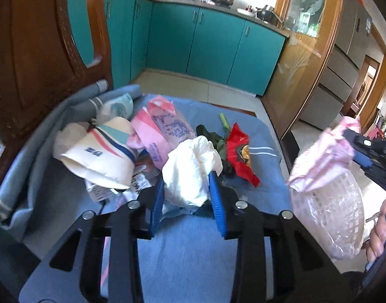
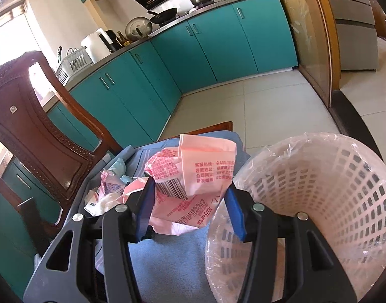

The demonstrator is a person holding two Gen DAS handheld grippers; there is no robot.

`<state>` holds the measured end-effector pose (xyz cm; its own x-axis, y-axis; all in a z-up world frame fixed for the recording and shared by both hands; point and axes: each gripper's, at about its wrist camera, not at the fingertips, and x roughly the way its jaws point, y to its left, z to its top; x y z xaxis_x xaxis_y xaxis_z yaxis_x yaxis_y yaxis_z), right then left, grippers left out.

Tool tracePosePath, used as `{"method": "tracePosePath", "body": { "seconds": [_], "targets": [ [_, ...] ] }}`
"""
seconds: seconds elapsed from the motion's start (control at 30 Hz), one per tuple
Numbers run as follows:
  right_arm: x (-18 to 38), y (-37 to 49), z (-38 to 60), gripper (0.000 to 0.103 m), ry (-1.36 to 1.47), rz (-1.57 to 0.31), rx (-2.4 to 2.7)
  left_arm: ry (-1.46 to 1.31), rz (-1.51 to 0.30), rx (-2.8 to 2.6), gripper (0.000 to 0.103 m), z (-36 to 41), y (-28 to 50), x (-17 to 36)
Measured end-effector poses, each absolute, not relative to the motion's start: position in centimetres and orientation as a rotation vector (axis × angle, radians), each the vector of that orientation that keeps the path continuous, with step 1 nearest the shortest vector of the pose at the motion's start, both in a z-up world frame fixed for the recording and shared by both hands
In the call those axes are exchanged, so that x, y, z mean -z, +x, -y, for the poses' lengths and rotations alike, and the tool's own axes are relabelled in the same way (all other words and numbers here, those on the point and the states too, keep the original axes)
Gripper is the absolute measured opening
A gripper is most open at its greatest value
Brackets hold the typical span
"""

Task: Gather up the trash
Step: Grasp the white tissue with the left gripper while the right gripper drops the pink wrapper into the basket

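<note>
Teal-cabinet kitchen (image 1: 213, 38), blue cloth (image 1: 188, 247) (rumpled) under litter, tiled floor (image 2: 243, 101)

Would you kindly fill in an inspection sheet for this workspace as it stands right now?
Surface: blue cloth over a table, rumpled at the left.
Job's things: white wad, red wrapper, cream pack, pink bag, lined basket.
Clutter: nothing seen.
Grippers: left gripper shut on the white wad; right gripper shut on a pink wrapper beside the basket.
Cables: nothing seen.
Surroundings: wooden chair, teal cabinets, pots on the counter, tiled floor.
</note>
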<state>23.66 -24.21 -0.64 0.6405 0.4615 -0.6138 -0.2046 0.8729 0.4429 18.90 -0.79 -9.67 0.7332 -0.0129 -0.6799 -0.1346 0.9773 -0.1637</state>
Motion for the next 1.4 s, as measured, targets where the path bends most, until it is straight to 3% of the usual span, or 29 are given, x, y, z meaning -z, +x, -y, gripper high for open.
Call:
{"method": "tracePosePath", "body": {
  "seconds": [0.53,0.9,1.03,1.17,1.4],
  "targets": [
    [-1.4,22.1,27.7,0.053,0.313,-0.681,-0.249,-0.144,-0.594,-0.019,0.036,2.6,13.4,4.3],
    [2.8,23.4,33.4,0.053,0.338,-0.872,-0.011,-0.161,-0.601,0.078,0.036,5.1,14.3,4.1],
    [4.5,24.0,34.2,0.063,0.34,-0.945,0.054,-0.151,-0.614,0.156,0.036,7.7,15.4,4.4],
    [4.0,23.5,35.5,0.075,0.372,-0.905,0.133,-0.143,-0.643,0.242,0.036,10.9,16.8,5.2],
    [3.1,22.3,38.3,0.078,0.482,-0.784,0.224,-0.171,-0.683,0.427,0.036,16.5,19.1,7.0]
  ]
}}
